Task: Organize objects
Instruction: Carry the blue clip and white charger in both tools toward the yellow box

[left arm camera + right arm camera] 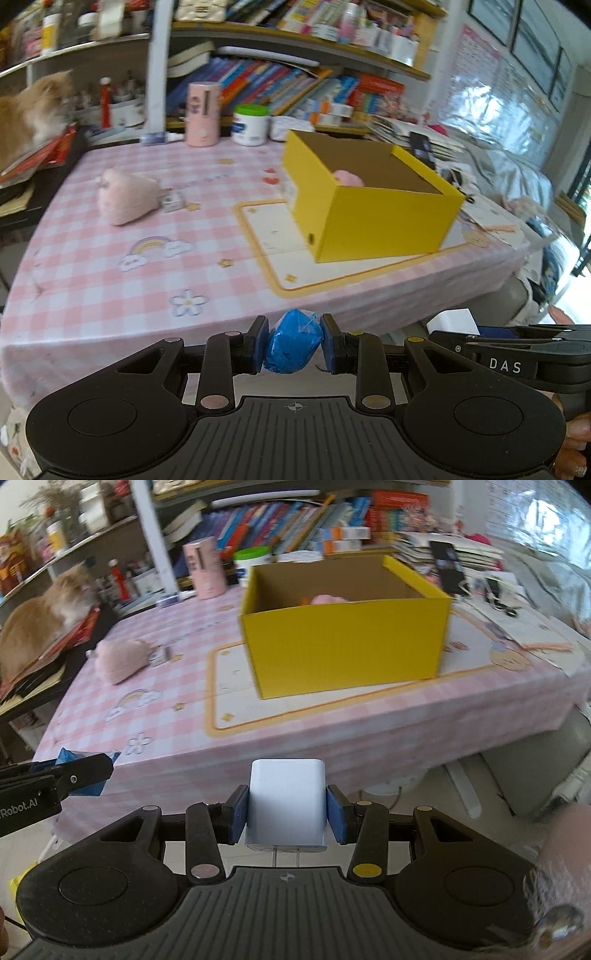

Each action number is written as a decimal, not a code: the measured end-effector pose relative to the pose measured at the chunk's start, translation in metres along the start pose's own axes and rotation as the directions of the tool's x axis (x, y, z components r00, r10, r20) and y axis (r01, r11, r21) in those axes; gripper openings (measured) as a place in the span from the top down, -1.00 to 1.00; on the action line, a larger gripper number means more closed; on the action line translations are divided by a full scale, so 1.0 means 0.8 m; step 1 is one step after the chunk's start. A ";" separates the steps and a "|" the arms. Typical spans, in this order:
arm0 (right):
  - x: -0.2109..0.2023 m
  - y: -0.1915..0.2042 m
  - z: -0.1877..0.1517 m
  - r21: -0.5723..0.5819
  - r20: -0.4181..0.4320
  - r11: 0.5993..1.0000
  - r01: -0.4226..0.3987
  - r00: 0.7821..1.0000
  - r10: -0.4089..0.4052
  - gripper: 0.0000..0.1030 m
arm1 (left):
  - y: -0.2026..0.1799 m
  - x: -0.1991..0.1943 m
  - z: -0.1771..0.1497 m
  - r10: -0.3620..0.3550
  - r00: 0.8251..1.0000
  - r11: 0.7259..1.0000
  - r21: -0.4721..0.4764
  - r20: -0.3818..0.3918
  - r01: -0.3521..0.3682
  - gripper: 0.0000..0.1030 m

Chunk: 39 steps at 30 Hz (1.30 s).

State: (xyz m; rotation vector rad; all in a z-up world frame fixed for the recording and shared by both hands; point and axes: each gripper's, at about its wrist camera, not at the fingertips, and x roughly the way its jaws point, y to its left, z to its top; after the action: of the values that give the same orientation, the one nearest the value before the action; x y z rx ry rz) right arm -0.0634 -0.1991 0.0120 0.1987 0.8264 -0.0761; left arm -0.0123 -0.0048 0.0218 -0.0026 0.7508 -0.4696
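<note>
Right wrist view: our right gripper (287, 814) pinches a white charger (286, 805), our left gripper (293, 345) a blue wrapped lump (293, 345); the yellow box (345, 642) lies ahead across the table's (166, 738) near edge, closer to our right.

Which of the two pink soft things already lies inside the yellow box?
The pink one peeking above the yellow box wall; the other pink plush lies on the tablecloth.

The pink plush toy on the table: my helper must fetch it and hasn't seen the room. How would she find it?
Find the pink checked tablecloth with the yellow box. The pink plush toy lies alone, left of the box, with a small tag.
</note>
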 end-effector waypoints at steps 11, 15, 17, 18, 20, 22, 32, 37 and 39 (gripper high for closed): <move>0.000 -0.061 0.012 0.064 -0.008 0.996 0.055 0.998 -0.054 0.20 | -0.049 0.044 0.022 -0.061 0.997 0.997 0.037 -0.036 0.062 0.45; 0.010 -0.082 0.026 0.079 -0.013 0.995 0.063 0.998 -0.062 0.20 | -0.066 0.063 0.036 -0.060 0.997 0.997 0.052 -0.038 0.062 0.45; 0.017 -0.096 0.035 0.093 -0.019 0.994 0.064 0.998 -0.062 0.19 | -0.075 0.070 0.046 -0.061 0.998 0.996 0.061 -0.023 0.062 0.45; 0.020 -0.101 0.040 0.097 -0.018 0.993 0.064 0.998 -0.062 0.19 | -0.079 0.073 0.051 -0.063 0.998 0.996 0.062 -0.016 0.064 0.45; 0.024 -0.113 0.052 0.100 -0.009 0.993 0.064 0.998 -0.063 0.20 | -0.087 0.083 0.061 -0.070 0.998 0.996 0.063 -0.001 0.070 0.45; 0.027 -0.124 0.064 0.096 0.007 0.993 0.064 0.998 -0.065 0.19 | -0.098 0.092 0.071 -0.083 0.996 0.995 0.062 0.019 0.082 0.45; 0.036 -0.187 0.152 0.051 0.161 0.997 0.049 0.985 -0.056 0.20 | -0.132 0.150 0.138 -0.085 0.994 0.995 0.055 0.071 0.081 0.45; 0.056 -0.204 0.208 0.018 0.193 1.000 -0.002 0.981 -0.001 0.20 | -0.140 0.173 0.173 -0.033 0.994 0.999 0.037 0.109 0.029 0.45; 0.063 -0.206 0.226 0.001 0.208 1.000 -0.027 0.978 0.027 0.19 | -0.143 0.182 0.183 -0.017 0.993 0.999 0.039 0.118 0.013 0.45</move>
State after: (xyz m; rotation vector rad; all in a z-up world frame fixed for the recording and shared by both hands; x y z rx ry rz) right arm 0.0780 -0.3967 0.0703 0.2017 0.6150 -0.0715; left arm 0.1293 -0.1914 0.0534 -0.0003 0.6261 -0.4940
